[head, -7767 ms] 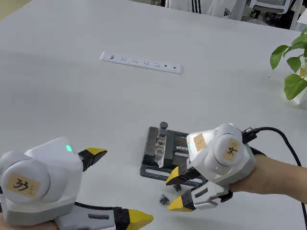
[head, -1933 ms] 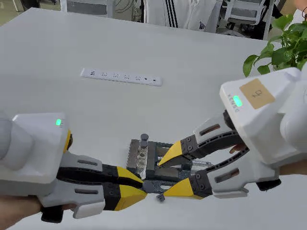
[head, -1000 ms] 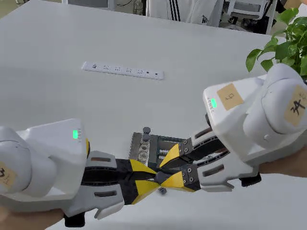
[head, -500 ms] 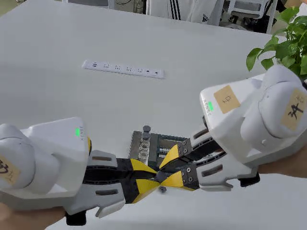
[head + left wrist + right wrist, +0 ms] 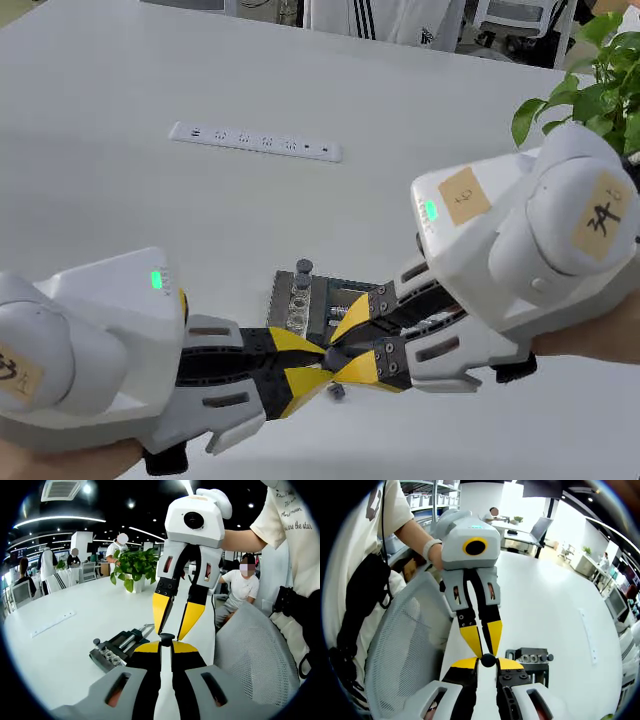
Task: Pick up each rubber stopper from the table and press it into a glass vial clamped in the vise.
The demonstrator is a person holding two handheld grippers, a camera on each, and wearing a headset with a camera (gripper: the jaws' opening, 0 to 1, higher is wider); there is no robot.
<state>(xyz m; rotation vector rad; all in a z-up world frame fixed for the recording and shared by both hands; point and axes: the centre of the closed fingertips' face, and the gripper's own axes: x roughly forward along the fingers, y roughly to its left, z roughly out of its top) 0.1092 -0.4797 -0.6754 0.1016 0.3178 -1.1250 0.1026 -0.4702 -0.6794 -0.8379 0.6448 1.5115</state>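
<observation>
Two tools: we see them tip to tip above the bench, beside the vise.
Left tool: jaws almost together, pinching a rubber stopper.
Capped vial: a dark stopper already sits in it at the vise's far end.
Open vials: we count these as work left.
Loose stopper: on the bench, not yet picked up.
Right tool: jaws narrow, touching the same held stopper; we judge a hand-over.
</observation>
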